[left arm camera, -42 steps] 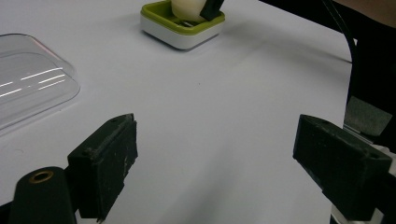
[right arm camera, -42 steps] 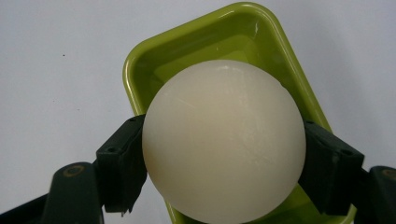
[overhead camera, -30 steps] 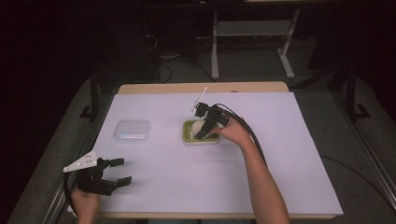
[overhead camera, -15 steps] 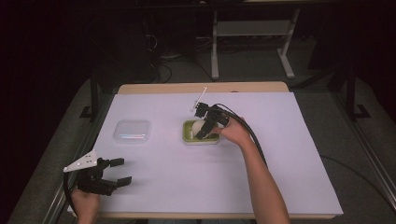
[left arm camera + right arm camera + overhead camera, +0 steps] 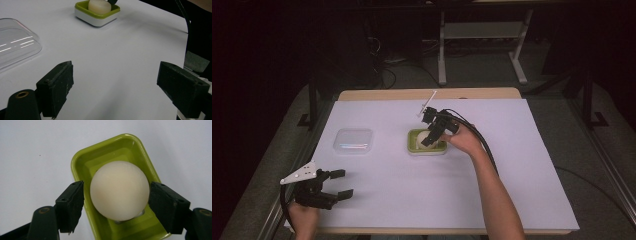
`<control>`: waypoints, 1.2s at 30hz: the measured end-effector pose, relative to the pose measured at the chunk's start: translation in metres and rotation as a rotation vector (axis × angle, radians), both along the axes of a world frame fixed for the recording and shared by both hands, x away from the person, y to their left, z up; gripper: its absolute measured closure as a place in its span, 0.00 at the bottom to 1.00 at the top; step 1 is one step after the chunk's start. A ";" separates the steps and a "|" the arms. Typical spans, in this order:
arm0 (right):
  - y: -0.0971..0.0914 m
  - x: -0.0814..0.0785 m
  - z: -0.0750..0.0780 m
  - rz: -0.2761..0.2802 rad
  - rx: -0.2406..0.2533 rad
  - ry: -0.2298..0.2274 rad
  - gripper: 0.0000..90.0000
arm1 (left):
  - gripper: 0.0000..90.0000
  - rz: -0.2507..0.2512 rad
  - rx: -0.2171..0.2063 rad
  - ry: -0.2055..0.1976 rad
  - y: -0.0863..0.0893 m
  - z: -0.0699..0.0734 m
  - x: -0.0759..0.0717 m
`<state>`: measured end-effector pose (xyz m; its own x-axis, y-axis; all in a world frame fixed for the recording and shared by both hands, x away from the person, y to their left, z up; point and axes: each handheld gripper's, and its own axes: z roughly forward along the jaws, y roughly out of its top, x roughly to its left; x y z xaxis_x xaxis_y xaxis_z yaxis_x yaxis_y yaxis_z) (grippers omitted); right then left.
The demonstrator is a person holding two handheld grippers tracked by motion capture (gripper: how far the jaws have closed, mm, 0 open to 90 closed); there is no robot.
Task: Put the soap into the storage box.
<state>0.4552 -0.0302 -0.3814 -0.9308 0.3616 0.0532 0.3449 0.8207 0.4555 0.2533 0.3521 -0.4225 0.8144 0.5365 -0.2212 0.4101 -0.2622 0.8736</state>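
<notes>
White paper covers my table (image 5: pixel 392 200), dark floor beyond. Far left: my left gripper (image 5: pixel 337 184) rests near the front edge, jaws spread wide, nothing between them. Next, a clear plastic lid (image 5: pixel 354 140) lies flat, apart from everything. Centre: a green tray (image 5: pixel 414 145) holds a cream ball (image 5: pixel 119 190). My right gripper (image 5: pixel 116 202) brackets that ball, one jaw touching it, the other a sliver off.

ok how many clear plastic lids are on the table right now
1. The clear lid lies flat on the white sheet, left of the green dish that holds the white ball; the left gripper view shows it at the left edge. Nothing suggests another is hidden.
</notes>
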 end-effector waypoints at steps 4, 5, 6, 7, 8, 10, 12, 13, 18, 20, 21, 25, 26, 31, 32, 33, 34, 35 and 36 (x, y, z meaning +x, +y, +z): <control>-0.005 -0.003 0.004 -0.005 0.000 0.003 0.30 | 0.15 -0.001 0.005 -0.001 0.000 0.000 0.000; -0.005 -0.003 0.004 -0.005 0.000 0.003 0.30 | 0.15 -0.001 0.005 -0.001 0.000 0.000 0.000; -0.010 -0.005 0.007 -0.003 0.019 -0.009 0.30 | 0.15 -0.007 0.019 -0.002 0.001 0.000 0.001; -0.012 -0.006 0.008 -0.007 0.026 -0.006 0.30 | 0.15 -0.001 0.008 0.001 0.000 0.000 0.000; -0.014 -0.007 0.009 -0.008 0.033 -0.008 0.30 | 0.15 -0.002 0.010 0.001 0.000 0.000 0.000; -0.020 -0.009 0.010 -0.012 0.043 -0.010 0.30 | 0.15 -0.003 0.010 0.001 -0.001 0.000 0.000; -0.025 -0.011 0.011 -0.015 0.055 -0.011 0.29 | 0.15 0.000 0.002 0.004 -0.001 0.000 0.000; -0.028 -0.013 0.011 -0.017 0.059 -0.003 0.28 | 0.15 0.000 0.003 0.004 -0.001 0.000 0.000; -0.038 -0.021 0.013 -0.021 0.079 0.007 0.28 | 0.15 -0.001 0.005 0.004 -0.002 0.000 0.000; -0.042 -0.024 0.013 -0.022 0.079 0.004 0.28 | 0.15 -0.002 0.007 0.003 -0.002 -0.001 0.000; -0.042 -0.024 0.013 -0.022 0.079 0.004 0.28 | 0.15 -0.002 0.007 0.003 -0.002 -0.001 0.000; -0.050 -0.031 0.012 -0.026 0.095 0.008 0.28 | 0.15 0.000 0.007 0.004 -0.002 -0.001 0.000; -0.052 -0.032 0.012 -0.018 0.096 0.003 0.28 | 0.15 0.000 0.007 0.004 -0.002 -0.001 0.000; -0.056 -0.039 0.011 -0.021 0.096 0.012 0.28 | 0.15 0.000 0.006 0.005 -0.002 -0.001 0.000; -0.058 -0.044 0.012 -0.019 0.101 0.003 0.28 | 0.15 -0.001 0.010 0.004 -0.002 -0.001 0.000; -0.058 -0.044 0.012 -0.019 0.101 0.003 0.28 | 0.15 -0.001 0.010 0.004 -0.002 -0.001 0.000; -0.061 -0.048 0.013 -0.016 0.106 0.003 0.29 | 0.15 -0.001 0.010 0.005 -0.002 -0.001 0.000; -0.062 -0.049 0.013 -0.015 0.106 -0.001 0.29 | 0.15 -0.001 0.011 0.005 -0.002 -0.001 0.000; -0.064 -0.051 0.013 -0.016 0.108 -0.004 0.29 | 0.15 -0.001 0.011 0.005 -0.002 -0.001 0.000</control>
<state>0.4046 -0.0938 -0.3680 -0.9253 0.3688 0.0885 0.3554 0.7612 0.5425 0.2531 0.3505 -0.4231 0.8138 0.5383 -0.2192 0.4140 -0.2721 0.8687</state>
